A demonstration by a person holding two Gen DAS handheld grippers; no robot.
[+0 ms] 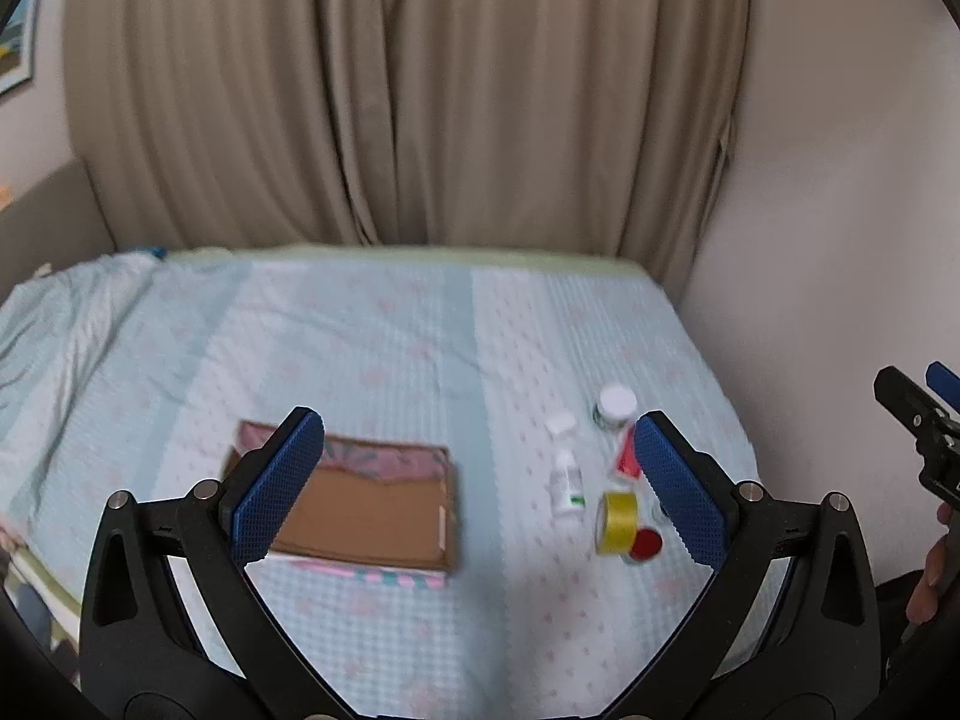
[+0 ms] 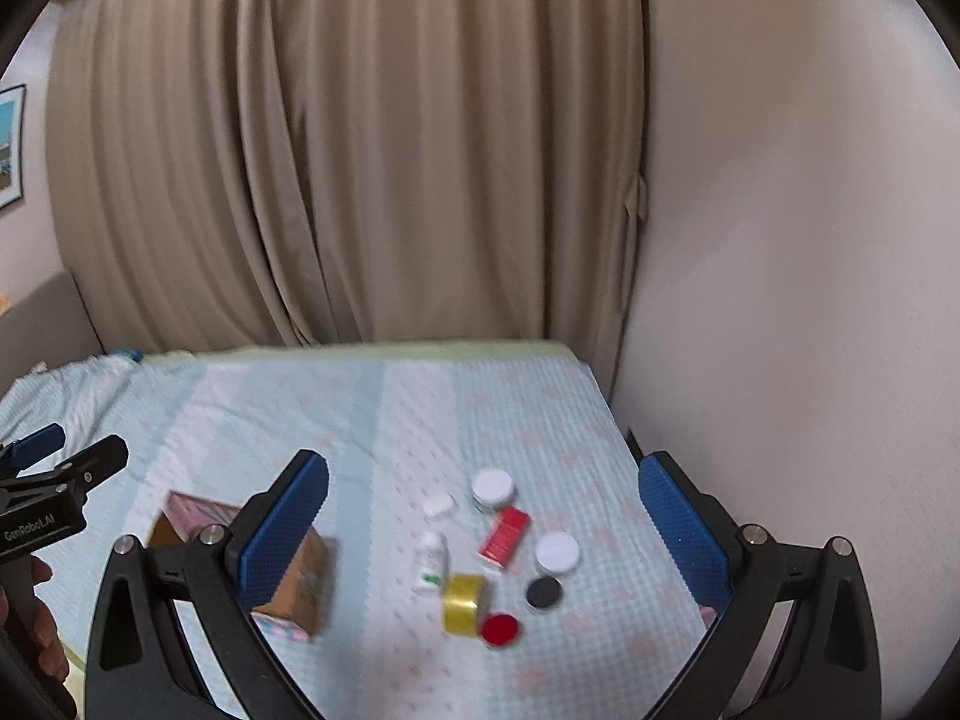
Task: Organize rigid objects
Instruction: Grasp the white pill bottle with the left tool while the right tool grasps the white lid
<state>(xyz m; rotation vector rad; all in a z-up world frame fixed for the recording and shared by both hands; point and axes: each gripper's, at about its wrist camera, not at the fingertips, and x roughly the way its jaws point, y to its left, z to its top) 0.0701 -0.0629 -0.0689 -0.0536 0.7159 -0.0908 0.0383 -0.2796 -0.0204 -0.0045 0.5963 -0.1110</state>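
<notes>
- Left wrist view: the left gripper (image 1: 477, 483) hangs above the bed (image 1: 390, 348), blue-padded fingers (image 1: 279, 480) spread wide, nothing between them.
- At seven o'clock from the gap's centre lies the shallow open brown cardboard box with pink patterned sides (image 1: 366, 504), empty, partly behind the left finger.
- At three to four o'clock, the clutter: a small white plastic bottle with a green mark (image 1: 567, 483) lying down, long axis running near-to-far; a yellow tape roll (image 1: 618, 522) on edge, a round red lid (image 1: 647, 542) touching it.
- The right gripper's tip pokes in at the far right edge.
- Right wrist view: the right gripper (image 2: 483, 531) is also spread wide and empty, and the whole cluster sits squarely between its fingers.
- Red rectangular carton (image 2: 506, 536) just past centre, long axis slanting toward one o'clock; white-lidded jar (image 2: 493, 487) at twelve; second white-lidded jar (image 2: 557, 553) and black round lid (image 2: 544, 592) at four; the box off at nine.
- My call: the right gripper is nearer the objects, the left nearer the box, so the right should pick, crossing the carton's narrow width.
</notes>
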